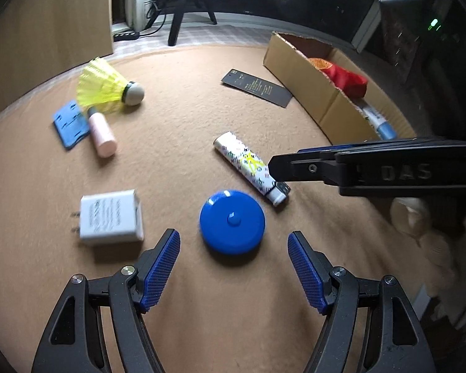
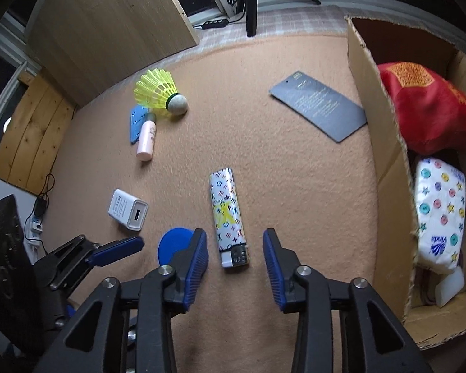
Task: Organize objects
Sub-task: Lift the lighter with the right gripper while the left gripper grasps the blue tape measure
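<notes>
A blue round tape measure [image 1: 232,220] lies on the tan mat just ahead of my open, empty left gripper [image 1: 234,242]. A patterned white lighter [image 2: 227,214] lies lengthwise between the fingers of my open right gripper [image 2: 235,245], its metal end nearest. The lighter also shows in the left wrist view [image 1: 251,167], with the right gripper [image 1: 282,168] reaching in from the right. The left gripper [image 2: 121,248] shows at the lower left of the right wrist view, beside the tape measure [image 2: 172,245].
A white charger [image 1: 108,217], pink tube [image 1: 102,133], blue card [image 1: 70,123], yellow shuttlecock [image 1: 105,88] and dark card [image 1: 257,87] lie on the mat. A cardboard box [image 2: 379,143] at right holds a red pouch [image 2: 428,105] and tissue pack [image 2: 441,211].
</notes>
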Demonstrator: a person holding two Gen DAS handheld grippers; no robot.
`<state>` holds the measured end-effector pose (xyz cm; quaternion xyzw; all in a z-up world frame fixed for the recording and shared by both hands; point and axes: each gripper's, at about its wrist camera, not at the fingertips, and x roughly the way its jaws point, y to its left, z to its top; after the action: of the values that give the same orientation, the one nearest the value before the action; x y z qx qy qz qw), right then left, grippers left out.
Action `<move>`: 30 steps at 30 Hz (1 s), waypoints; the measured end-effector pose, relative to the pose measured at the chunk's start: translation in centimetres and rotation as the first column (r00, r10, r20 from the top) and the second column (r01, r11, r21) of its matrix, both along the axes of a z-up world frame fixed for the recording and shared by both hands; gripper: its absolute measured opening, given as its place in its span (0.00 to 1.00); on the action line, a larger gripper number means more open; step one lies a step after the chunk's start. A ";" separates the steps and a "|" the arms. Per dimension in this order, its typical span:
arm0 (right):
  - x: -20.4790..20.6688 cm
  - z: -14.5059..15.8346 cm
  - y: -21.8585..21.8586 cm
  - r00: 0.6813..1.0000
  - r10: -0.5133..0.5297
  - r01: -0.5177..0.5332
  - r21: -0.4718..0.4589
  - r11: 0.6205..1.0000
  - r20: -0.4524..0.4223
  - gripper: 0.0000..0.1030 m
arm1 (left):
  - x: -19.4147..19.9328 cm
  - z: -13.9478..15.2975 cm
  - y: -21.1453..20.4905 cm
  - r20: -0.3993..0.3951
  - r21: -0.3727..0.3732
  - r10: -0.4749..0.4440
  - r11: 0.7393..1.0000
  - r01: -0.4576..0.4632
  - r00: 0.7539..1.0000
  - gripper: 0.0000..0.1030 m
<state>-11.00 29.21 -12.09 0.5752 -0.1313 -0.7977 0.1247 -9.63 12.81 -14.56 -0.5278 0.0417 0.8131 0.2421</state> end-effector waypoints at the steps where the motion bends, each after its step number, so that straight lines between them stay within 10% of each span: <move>1: -0.5 -0.3 0.0 1.000 0.002 -0.002 0.000 1.000 0.001 0.39 | -0.4 -0.2 0.3 0.002 -0.004 -0.001 1.000 0.001 1.000 0.73; 14: -1.3 -1.6 -0.7 0.999 0.041 -0.042 0.033 0.999 0.025 0.40 | -2.0 -1.7 0.9 -0.029 -0.083 0.020 0.996 -0.022 0.999 0.53; 30: -1.7 -1.8 -3.6 0.992 0.129 -0.127 0.224 0.966 0.009 0.38 | -1.8 -1.6 -0.4 -0.026 -0.073 0.032 0.997 -0.034 0.999 0.52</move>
<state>-12.66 25.57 -13.90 0.5905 -0.0028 -0.7994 0.1106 -11.41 12.42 -16.17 -0.5268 0.0659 0.8214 0.2085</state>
